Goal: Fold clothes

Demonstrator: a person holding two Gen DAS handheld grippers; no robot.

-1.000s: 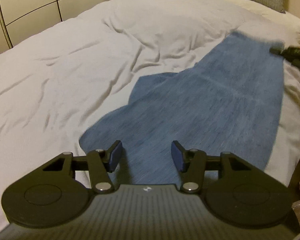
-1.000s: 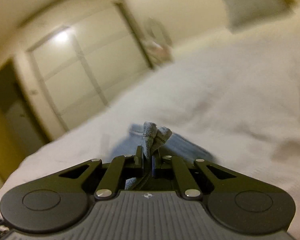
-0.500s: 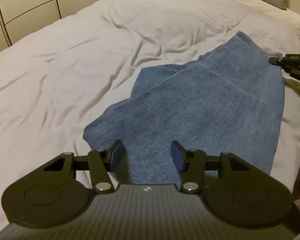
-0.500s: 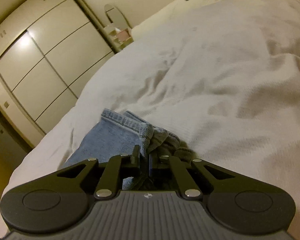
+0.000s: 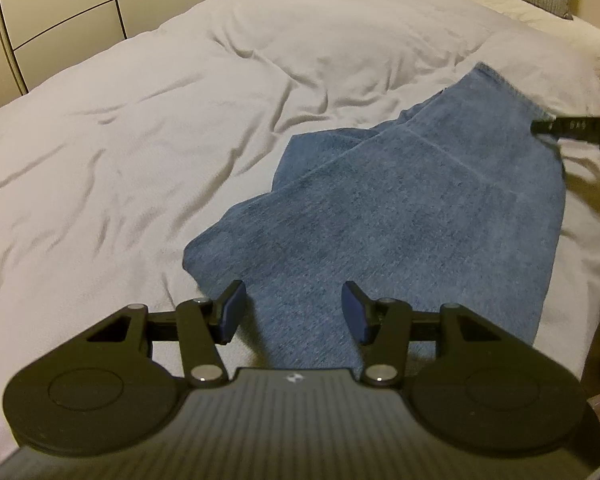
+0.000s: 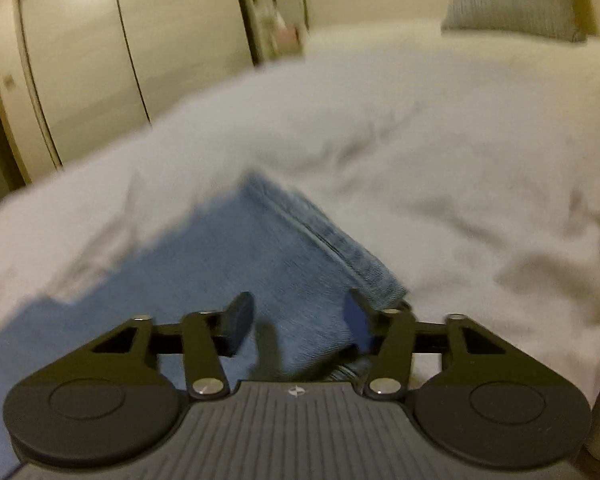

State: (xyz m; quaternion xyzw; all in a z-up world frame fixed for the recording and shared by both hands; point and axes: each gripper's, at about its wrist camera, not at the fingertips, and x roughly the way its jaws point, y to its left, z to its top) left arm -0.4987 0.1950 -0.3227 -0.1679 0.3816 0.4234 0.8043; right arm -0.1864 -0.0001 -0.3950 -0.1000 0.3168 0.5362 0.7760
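On the bed's (image 5: 148, 128) white duvet, toward its right edge, the jeans (image 5: 400, 208) lie spread flat. Left gripper (image 5: 293, 312) hovers over their near end, jaws apart, gripping nothing. Right gripper (image 6: 300, 322), at the hem corner, jaws opening, denim lying slack between the unclenched pads.

Blue denim jeans (image 5: 412, 216) lie spread flat on the white bed, toward its right side. The faded fabric runs from the near edge away to a stitched hem (image 6: 332, 248) at the far right. One layer overlaps another along a diagonal fold.
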